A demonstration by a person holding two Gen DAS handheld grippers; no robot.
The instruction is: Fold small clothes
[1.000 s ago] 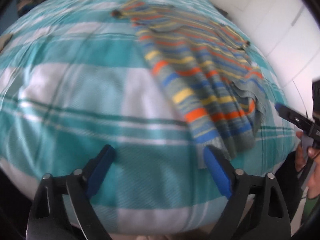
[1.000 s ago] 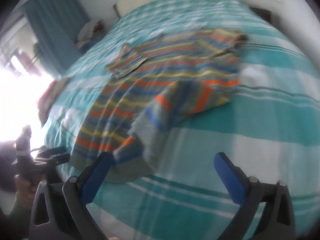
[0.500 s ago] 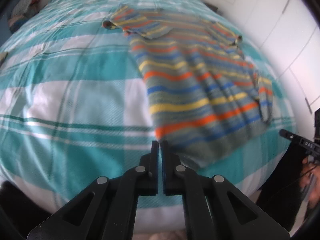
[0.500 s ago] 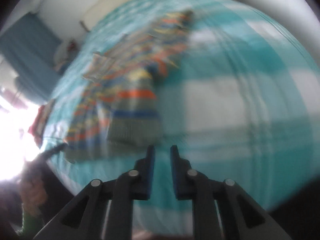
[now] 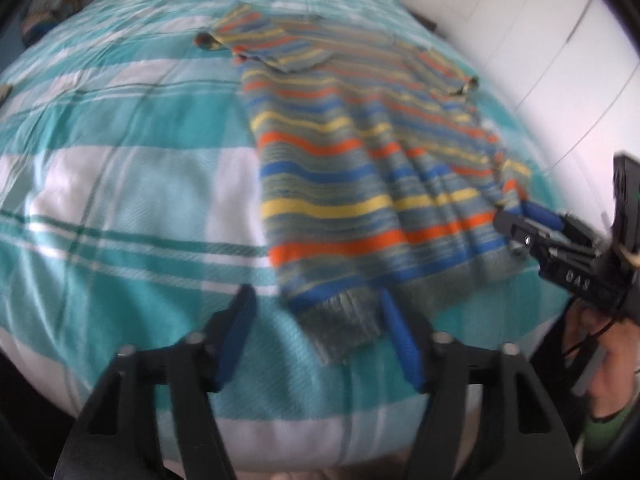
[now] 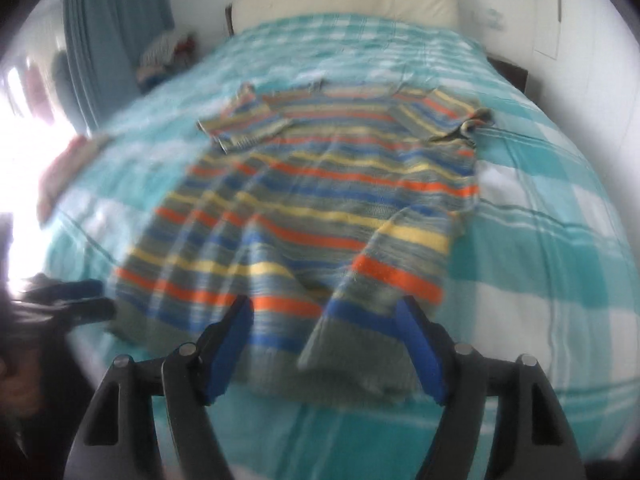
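Half a second ago both of your grippers had their jaws together; now both sets of jaws stand wide apart, holding nothing.

The bed (image 6: 560,208) fills both views, covered in a teal and white checked spread. A pale headboard (image 6: 344,0) runs along its far end at 12 o'clock in the right wrist view, with white walls behind it. A blue curtain (image 6: 112,20) hangs at 10 o'clock there, next to very bright window light at 9 o'clock. White cupboard doors (image 5: 540,40) stand at 2 o'clock in the left wrist view. A small heap of clothes (image 6: 164,56) sits beside the bed, below the curtain.

The striped sweater (image 5: 360,168) lies spread on the bed, banded in orange, yellow, blue and grey, its sleeves folded in across the chest. Its grey hem faces you.

Your left gripper (image 5: 320,340) frames the hem's left corner, at 6 o'clock in its own view. Your right gripper (image 6: 326,348) frames the hem's right corner, which is rumpled and lifted off the spread. Both views are blurred, so you cannot tell whether the fingers touch the cloth.
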